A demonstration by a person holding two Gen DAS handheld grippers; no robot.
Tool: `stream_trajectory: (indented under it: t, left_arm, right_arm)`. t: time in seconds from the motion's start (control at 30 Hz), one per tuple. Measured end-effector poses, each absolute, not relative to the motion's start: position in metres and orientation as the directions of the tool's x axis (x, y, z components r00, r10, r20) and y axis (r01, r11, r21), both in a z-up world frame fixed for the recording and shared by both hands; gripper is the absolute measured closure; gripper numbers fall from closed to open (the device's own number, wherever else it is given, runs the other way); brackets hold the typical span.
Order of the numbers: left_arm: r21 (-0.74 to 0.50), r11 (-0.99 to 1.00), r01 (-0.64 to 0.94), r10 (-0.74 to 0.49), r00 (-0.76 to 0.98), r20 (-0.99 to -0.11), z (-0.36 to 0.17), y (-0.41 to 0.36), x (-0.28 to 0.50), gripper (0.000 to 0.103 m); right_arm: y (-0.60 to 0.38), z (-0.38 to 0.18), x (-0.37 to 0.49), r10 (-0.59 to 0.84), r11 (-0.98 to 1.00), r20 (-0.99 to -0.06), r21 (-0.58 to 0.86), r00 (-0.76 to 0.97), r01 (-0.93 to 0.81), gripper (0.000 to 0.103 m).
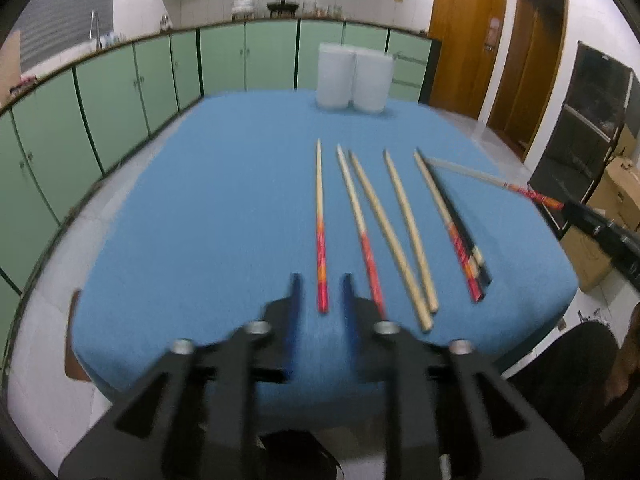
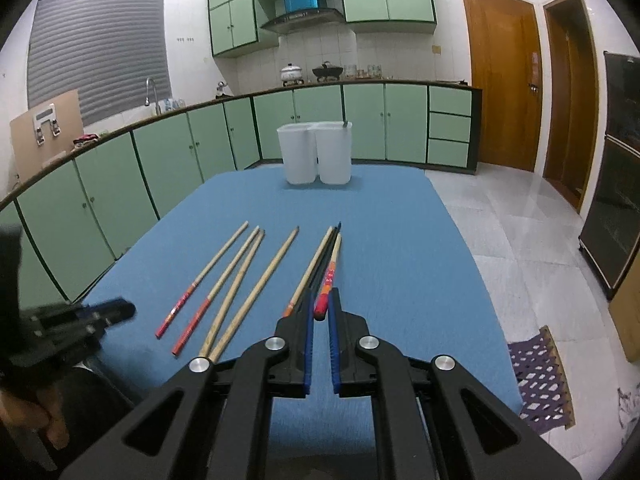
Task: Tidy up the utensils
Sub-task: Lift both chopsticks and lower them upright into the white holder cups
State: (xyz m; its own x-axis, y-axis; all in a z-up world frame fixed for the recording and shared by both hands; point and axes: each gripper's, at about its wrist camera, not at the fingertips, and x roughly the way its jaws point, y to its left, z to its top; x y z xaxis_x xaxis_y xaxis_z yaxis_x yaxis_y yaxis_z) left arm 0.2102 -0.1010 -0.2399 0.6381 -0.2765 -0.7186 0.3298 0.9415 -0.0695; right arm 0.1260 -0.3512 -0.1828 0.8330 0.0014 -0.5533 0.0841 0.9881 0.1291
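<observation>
Several chopsticks lie side by side on the blue table (image 1: 200,220): red-handled ones (image 1: 321,248), plain wooden ones (image 1: 400,240) and a black one (image 1: 460,224). My left gripper (image 1: 320,284) is open, its jaws either side of the near end of the leftmost red-handled chopstick. My right gripper (image 2: 323,300) is shut on a red-handled chopstick (image 2: 330,272), held above the table; it also shows in the left wrist view (image 1: 480,176). Two white containers (image 2: 316,152) stand at the table's far edge.
Green kitchen cabinets (image 2: 160,152) run along the left and back. Wooden doors (image 2: 500,80) and a dark oven cabinet (image 2: 616,184) are at the right. Cardboard boxes (image 1: 616,192) and a purple mat (image 2: 540,376) lie on the floor right of the table.
</observation>
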Motion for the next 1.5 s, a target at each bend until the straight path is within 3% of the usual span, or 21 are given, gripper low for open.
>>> stream_trajectory:
  t: [0.03,0.4,0.47,0.53,1.17,1.5]
  left_arm:
    - [-0.07,0.943,0.325,-0.271,0.629,-0.729,-0.247,-0.101,0.212,0.063]
    - [-0.015,0.942,0.336,-0.236,0.629,-0.74,-0.264,-0.109,0.232,0.063]
    - [-0.021,0.939,0.344,-0.248,0.631,-0.735,-0.264,-0.11,0.234,0.076]
    - [-0.035,0.934,0.355,-0.264,0.624,-0.735,-0.263,-0.111,0.236,0.097]
    - [-0.099,0.934,0.344,-0.324,0.697,-0.64,-0.143,-0.1,0.233,0.098]
    - [-0.086,0.923,0.375,-0.348,0.718,-0.602,-0.095,-0.102,0.264,0.098]
  right_arm:
    - [-0.352,-0.184,0.126,0.002,0.987,-0.556,0.132,0.831,0.086,0.096]
    - [-0.354,-0.19,0.13,0.009,0.986,-0.568,0.142,0.823,0.087,0.096]
    - [-0.354,-0.191,0.132,0.009,0.986,-0.57,0.142,0.821,0.088,0.096]
    - [-0.355,-0.19,0.132,0.008,0.986,-0.569,0.142,0.822,0.089,0.096]
    - [-0.36,-0.122,0.143,-0.001,0.995,-0.477,0.091,0.879,0.05,0.096]
    - [-0.376,-0.072,0.2,0.036,0.997,-0.504,0.073,0.863,0.001,0.096]
